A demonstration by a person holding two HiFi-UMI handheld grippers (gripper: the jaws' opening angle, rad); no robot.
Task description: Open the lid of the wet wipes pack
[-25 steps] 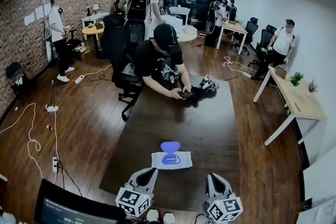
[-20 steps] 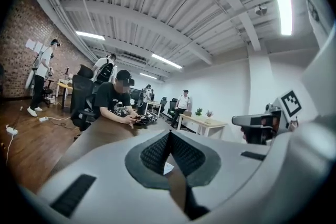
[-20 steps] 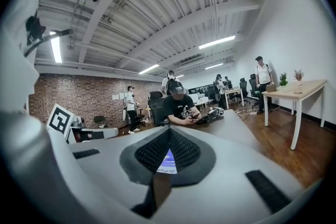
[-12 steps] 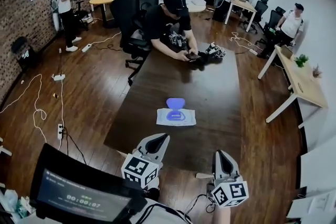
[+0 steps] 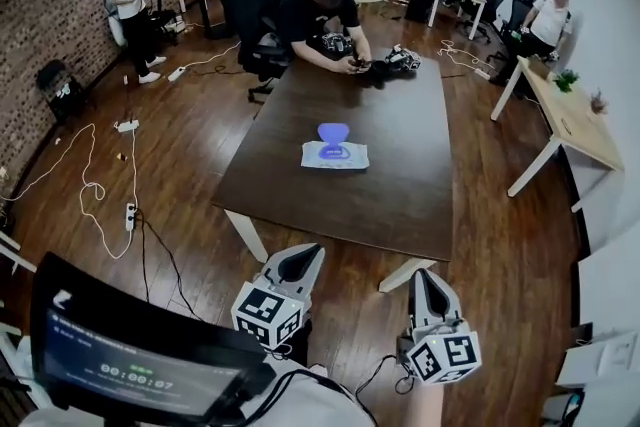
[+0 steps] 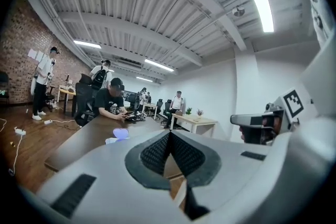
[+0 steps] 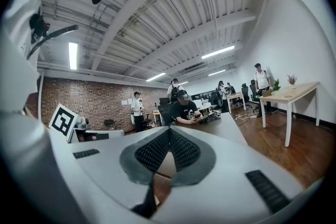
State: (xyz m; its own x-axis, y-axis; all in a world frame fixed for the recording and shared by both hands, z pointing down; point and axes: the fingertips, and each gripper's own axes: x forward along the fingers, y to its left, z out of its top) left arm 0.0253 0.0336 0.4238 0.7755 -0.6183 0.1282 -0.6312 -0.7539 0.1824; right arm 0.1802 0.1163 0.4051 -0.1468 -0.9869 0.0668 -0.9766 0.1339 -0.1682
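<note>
The wet wipes pack lies flat in the middle of the dark table, and its blue lid is flipped up at the far side. Both grippers hang over the wooden floor, well short of the table's near edge and far from the pack. My left gripper is shut with nothing in it, its pads meeting at the tip. My right gripper is also shut and empty. The left gripper view shows the pack small and distant beyond the left gripper. The right gripper points along the table's right side.
A person sits at the table's far end handling black gear. A dark monitor stands close at lower left. Cables and power strips trail over the floor on the left. A light desk stands on the right.
Both grippers and the head view have pulled back from the table. The jaws were over its near edge and now hang above the floor. The pack has not moved.
</note>
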